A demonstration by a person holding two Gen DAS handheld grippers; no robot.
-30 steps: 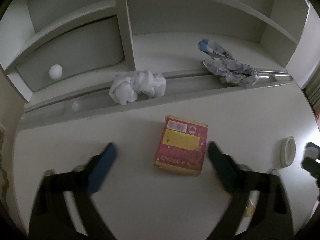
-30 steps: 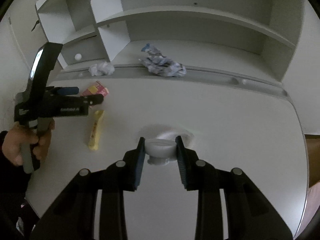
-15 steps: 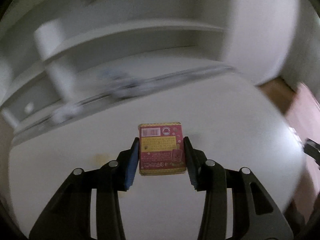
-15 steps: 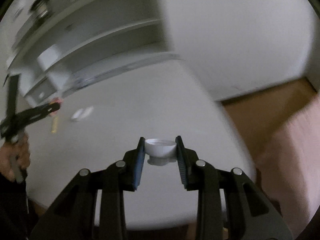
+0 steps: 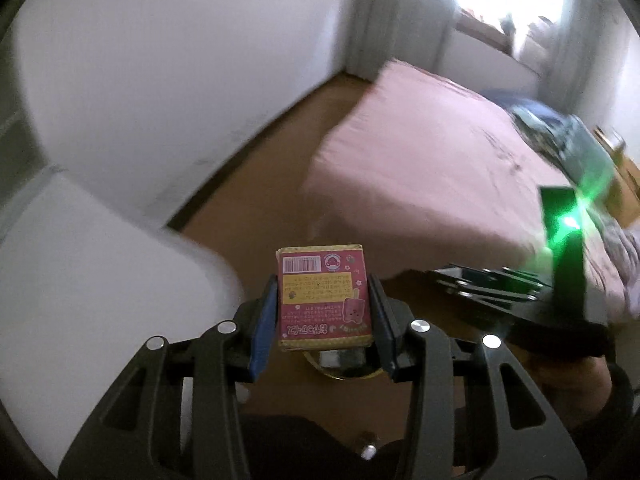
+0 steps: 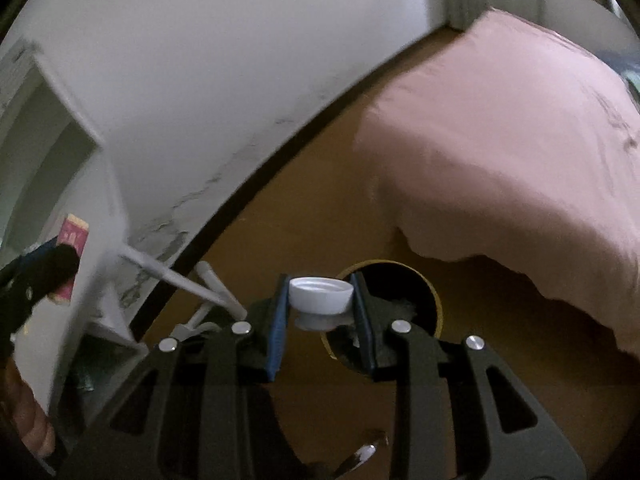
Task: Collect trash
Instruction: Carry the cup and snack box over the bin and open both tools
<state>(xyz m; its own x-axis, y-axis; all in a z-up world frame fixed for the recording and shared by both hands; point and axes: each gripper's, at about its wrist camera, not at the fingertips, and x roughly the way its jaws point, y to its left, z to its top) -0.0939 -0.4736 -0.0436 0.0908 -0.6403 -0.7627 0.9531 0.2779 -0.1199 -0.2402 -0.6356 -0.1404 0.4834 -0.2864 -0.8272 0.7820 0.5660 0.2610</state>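
Observation:
My left gripper point(image 5: 323, 312) is shut on a small red and yellow snack box point(image 5: 323, 296) and holds it in the air past the desk's edge. A round bin point(image 5: 344, 364) with a yellow rim shows just below the box. My right gripper point(image 6: 320, 304) is shut on a white plastic cup point(image 6: 320, 294) and holds it above the open dark bin point(image 6: 400, 304) on the brown floor. The left gripper with the box also shows at the far left of the right wrist view point(image 6: 68, 264). The right gripper shows at the right of the left wrist view point(image 5: 500, 284).
The white desk point(image 5: 80, 288) is at the left. A bed with a pink cover point(image 6: 520, 140) stands to the right of the bin. A white wall point(image 6: 240, 60) runs behind. White rods point(image 6: 176, 276) stick out under the desk near the bin.
Both grippers swung right, away from the desk and shelves, toward the floor bin by the bed. The left keeps the box, the right keeps the cup.

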